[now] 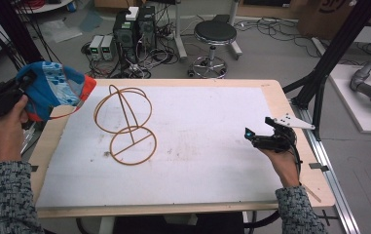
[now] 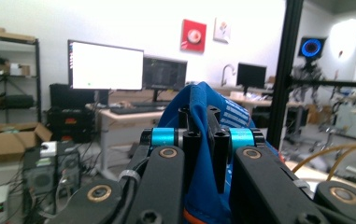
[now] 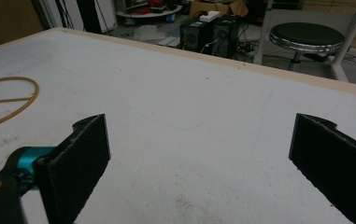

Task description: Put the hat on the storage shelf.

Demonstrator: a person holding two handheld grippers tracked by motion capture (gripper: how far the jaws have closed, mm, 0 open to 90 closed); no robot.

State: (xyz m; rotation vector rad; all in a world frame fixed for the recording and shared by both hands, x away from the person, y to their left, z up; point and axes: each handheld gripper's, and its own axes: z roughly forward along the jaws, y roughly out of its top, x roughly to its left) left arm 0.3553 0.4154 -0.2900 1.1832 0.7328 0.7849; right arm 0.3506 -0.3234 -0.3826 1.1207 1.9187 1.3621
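left hand-held gripper (image 2: pixel 202 140) clamps a blue cap (image 1: pixel 56 87) off the tabletop's (image 1: pixel 270 90) far left corner; right hand-held gripper (image 3: pixel 199 158) gapes empty near the right edge; wire stand (image 1: pixel 127 124) left of centre.

floor: grey, cables | black stool (image 1: pixel 215 33) | white wall, monitors (image 2: pixel 105 65) on desk | cardboard boxes (image 2: pixel 7 140)

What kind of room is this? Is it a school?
More likely a robot lab or workshop. There are computer monitors on desks, computer boxes with tangled cables on the floor, and a grey robot arm lying nearby.
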